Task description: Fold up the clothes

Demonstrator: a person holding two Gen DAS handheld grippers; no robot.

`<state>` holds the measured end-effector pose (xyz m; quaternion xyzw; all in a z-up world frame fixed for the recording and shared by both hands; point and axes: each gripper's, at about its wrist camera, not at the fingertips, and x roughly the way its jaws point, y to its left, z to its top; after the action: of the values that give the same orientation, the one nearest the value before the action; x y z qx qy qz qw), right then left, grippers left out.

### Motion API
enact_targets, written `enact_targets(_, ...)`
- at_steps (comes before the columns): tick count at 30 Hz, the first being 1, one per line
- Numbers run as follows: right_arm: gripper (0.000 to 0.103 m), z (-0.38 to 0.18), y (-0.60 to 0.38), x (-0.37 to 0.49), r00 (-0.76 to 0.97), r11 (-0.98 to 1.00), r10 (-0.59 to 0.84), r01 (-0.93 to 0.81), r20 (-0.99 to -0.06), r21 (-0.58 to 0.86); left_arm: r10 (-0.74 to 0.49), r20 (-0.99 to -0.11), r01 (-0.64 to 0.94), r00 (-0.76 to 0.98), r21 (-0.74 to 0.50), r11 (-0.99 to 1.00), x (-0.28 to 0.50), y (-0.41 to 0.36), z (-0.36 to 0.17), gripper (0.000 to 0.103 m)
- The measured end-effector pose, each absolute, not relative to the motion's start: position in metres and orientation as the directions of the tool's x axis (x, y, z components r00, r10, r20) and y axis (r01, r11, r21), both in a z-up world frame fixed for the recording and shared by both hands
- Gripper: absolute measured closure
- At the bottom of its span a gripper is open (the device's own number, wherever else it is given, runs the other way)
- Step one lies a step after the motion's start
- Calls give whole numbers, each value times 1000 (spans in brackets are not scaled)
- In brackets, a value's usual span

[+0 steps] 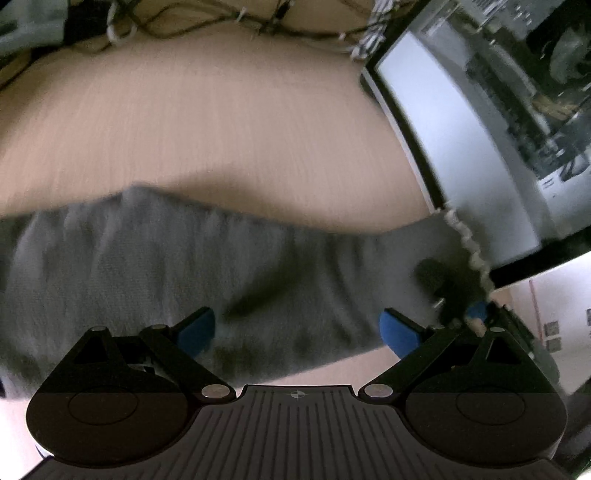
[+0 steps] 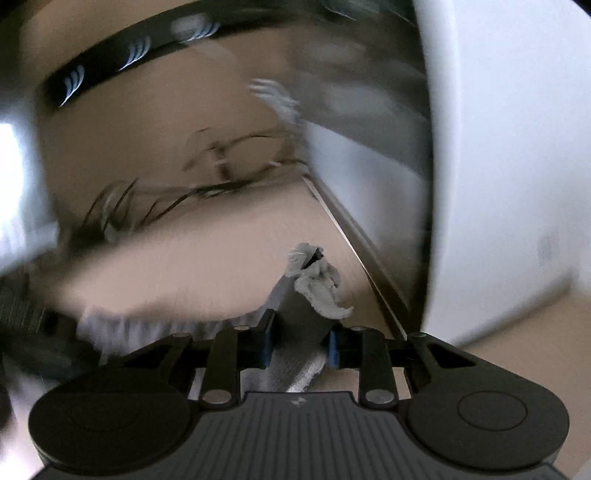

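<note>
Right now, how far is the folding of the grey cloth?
Early. Done: no finished fold shows; the cloth lies spread on the table. In hand: the right gripper is shut on a bunched edge; the left gripper is open over the cloth. Left: the folds themselves.

A: Clearance, left side?
B: Tabletop (image 1: 207, 122) was bare from 10 to 1 o'clock beyond the grey garment (image 1: 192, 266). Cable tangle (image 1: 258, 26) ran along the far edge at 12. Monitor (image 1: 454, 147) blocked 2 o'clock.
A: Right?
B: Blurred. Open wood (image 2: 207, 269) at 11. Loose cables (image 2: 221, 162) beyond at 12, white wall (image 2: 517, 147) closing off 1 to 3.
</note>
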<state>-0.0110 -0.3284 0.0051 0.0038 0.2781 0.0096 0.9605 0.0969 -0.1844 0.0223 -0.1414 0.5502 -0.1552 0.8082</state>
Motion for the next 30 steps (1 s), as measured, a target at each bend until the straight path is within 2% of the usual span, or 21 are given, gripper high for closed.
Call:
enact_targets(3, 77, -2, -297, -16, 852, 969, -6, -124, -524, -214, -434, -820, 124, 373, -419, 899, 104, -188, 41, 4)
enact_targets(6, 76, -10, -278, -19, 846, 926, 1, -202, -534, -318, -418, -817, 152, 398, -390, 908, 111, -197, 55, 4)
enact_targets(12, 71, -18, -250, -19, 832, 858, 51, -320, -552, -403, -376, -831, 229, 409, -306, 924, 123, -228, 62, 4)
enact_targets(17, 65, -17, -246, -21, 823, 852, 91, -356, -561, -384, -240, -878, 225, 414, -157, 962, 132, -239, 39, 5)
enact_targets(21, 61, -8, -267, -18, 790, 902, 163, -362, -590, -236, -180, -908, 194, 378, -112, 975, 137, -232, 16, 4)
enact_targets(26, 52, 11, -317, -16, 720, 929, 345, -352, -602, 112, -185, -911, 182, 370, -124, 975, 137, -222, 7, 4)
enact_targets(30, 52, 14, -368, -8, 723, 899, 389, -162, -572, 407, -202, -907, 186, 370, -141, 972, 135, -217, 7, 3)
